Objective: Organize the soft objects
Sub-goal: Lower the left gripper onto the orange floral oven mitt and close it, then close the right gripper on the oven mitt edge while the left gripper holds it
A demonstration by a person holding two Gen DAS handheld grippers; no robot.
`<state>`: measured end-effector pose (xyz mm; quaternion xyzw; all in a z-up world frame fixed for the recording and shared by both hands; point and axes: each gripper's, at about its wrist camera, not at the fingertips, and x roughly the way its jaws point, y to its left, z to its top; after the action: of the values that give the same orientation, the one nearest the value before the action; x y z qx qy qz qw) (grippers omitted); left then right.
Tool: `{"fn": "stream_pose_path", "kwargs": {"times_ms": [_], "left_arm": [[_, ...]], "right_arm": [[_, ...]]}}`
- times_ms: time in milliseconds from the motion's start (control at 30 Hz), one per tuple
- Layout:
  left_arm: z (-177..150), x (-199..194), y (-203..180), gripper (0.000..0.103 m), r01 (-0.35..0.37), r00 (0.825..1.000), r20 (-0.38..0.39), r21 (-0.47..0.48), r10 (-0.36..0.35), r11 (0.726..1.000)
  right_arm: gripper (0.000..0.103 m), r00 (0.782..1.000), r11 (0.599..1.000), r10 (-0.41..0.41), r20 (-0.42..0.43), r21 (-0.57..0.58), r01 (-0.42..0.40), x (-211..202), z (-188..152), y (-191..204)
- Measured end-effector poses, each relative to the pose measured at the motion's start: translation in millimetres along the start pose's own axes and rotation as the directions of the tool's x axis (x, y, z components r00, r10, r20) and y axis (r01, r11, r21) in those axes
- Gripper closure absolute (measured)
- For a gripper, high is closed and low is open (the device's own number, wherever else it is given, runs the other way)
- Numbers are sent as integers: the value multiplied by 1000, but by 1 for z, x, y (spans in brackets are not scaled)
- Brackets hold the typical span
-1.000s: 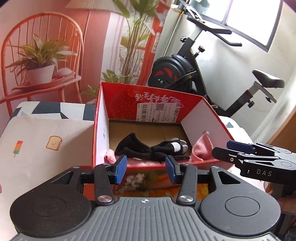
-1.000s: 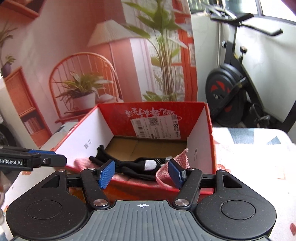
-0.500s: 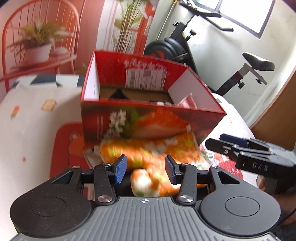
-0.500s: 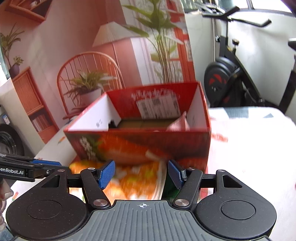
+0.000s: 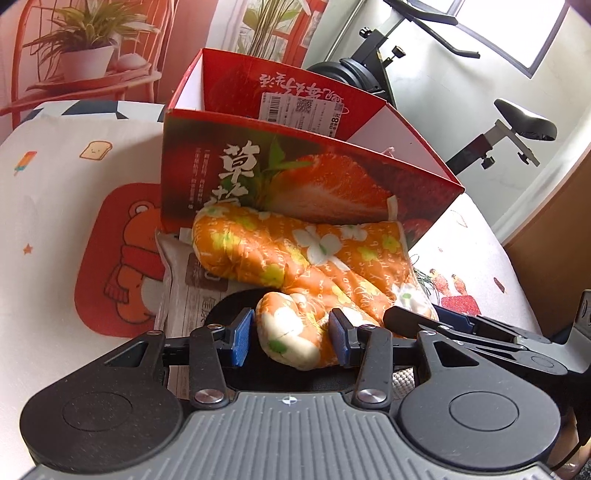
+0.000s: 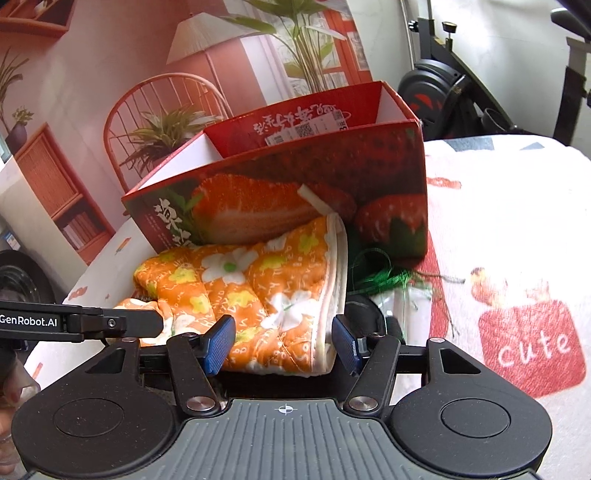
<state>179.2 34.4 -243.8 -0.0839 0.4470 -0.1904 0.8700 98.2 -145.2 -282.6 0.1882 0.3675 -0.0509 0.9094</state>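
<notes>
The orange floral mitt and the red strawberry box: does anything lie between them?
Nothing. In the left wrist view, the orange floral mitt rests directly against the red strawberry box.

The red box (image 5: 295, 177) hides its own contents behind its front wall in both views. The orange oven mitt (image 5: 303, 258) covers most of a printed packet (image 5: 184, 280) and a dark object beneath. A green tangle (image 6: 384, 273) beside the mitt is too blurred to identify.

bright daylight from window (image 5: 517, 33), washed-out glare on tablecloth (image 6: 509, 206); fisheye bending at edges.
</notes>
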Motion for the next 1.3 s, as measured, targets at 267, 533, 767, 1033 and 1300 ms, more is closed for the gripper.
{"fn": "stream_pose_path", "kwargs": {"times_ms": [267, 533, 767, 1033, 1300], "left_arm": [[-10, 3, 0, 59, -20, 999, 31, -17, 20, 1000], [-13, 6, 2, 59, -21, 999, 41, -11, 22, 1000], [-13, 1, 11, 60, 12, 999, 46, -63, -9, 998], [-12, -21, -2, 71, 6, 996, 92, 5, -6, 1000], [-16, -31, -11, 78, -30, 990, 143, 56, 22, 998]], "right_arm": [[49, 1000, 998, 19, 9, 58, -19, 0, -11, -8], [61, 999, 997, 31, 20, 67, -32, -2, -15, -8], [77, 999, 998, 21, 29, 52, -23, -5, -16, -7], [81, 999, 999, 17, 32, 27, -18, -7, -17, -2], [92, 996, 1000, 26, 83, 8, -27, -18, -14, 2]]}}
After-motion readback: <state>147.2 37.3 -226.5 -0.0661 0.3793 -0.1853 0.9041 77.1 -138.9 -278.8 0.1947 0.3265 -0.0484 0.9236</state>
